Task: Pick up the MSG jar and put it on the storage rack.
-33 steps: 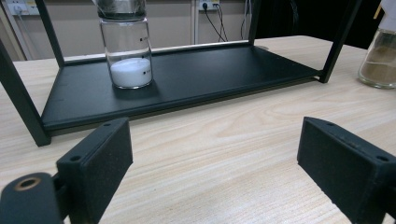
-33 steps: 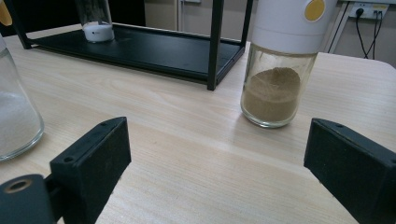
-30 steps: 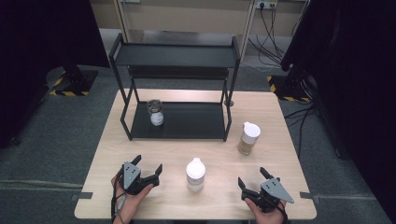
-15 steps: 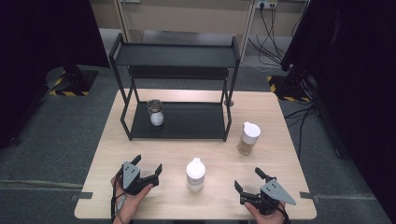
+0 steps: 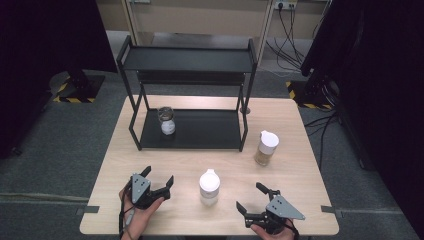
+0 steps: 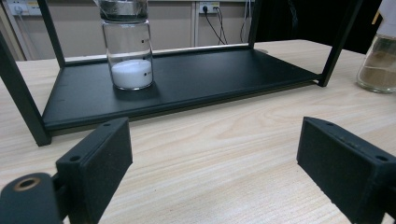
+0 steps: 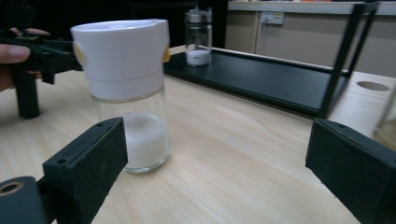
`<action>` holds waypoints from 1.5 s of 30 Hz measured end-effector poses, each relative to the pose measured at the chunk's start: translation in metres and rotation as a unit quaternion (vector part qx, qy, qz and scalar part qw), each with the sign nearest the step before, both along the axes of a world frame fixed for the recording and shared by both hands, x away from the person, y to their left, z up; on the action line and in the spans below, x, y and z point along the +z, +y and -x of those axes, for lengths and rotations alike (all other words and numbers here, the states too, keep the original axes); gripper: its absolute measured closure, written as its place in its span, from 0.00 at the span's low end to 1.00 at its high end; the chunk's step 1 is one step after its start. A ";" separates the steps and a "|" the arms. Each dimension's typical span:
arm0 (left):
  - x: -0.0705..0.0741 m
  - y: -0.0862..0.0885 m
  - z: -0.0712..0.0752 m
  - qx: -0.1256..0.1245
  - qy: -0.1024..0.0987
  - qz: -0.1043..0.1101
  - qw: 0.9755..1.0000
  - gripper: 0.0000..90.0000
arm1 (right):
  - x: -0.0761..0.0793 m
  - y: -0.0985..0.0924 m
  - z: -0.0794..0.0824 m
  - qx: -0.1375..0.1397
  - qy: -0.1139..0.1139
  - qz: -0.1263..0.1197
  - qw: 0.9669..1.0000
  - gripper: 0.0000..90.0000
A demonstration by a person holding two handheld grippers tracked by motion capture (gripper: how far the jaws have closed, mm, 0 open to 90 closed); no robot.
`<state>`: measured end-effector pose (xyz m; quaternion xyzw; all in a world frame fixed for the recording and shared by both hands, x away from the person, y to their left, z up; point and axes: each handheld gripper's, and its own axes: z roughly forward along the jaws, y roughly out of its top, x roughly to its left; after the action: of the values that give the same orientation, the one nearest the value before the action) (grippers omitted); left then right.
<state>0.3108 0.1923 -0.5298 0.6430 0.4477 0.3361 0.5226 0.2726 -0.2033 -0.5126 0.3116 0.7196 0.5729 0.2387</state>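
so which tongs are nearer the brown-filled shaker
Right. The right tongs sit just below the brown-filled shaker; the left tongs are across the table, past the white shaker.

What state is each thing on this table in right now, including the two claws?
Left claw: open, holding nothing.
Right claw: open, holding nothing, pointed toward the white-capped shaker.
White-capped shaker: upright on the table, cap on, partly filled with white powder.
Brown-powder shaker: upright beside the rack, cap on.
Glass jar: upright on the rack's lower shelf, a little white powder inside.
Black rack: top shelf bare.
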 end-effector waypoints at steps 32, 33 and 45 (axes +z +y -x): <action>0.000 -0.001 0.000 -0.002 0.000 -0.006 1.000 0.11 | 0.002 0.071 -0.025 0.089 0.005 0.023 0.996 0.11; 0.000 -0.001 0.000 -0.002 -0.001 -0.006 1.000 0.11 | 0.001 0.072 -0.025 0.091 0.005 0.022 0.996 0.11; 0.000 -0.001 0.000 -0.003 -0.001 -0.006 1.000 0.11 | -0.001 0.087 -0.034 0.110 0.001 0.035 0.993 0.23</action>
<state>0.3107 0.1909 -0.5297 0.6467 0.4435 0.3381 0.5203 0.3061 -0.1160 -0.5137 0.2223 0.7694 0.5696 0.1848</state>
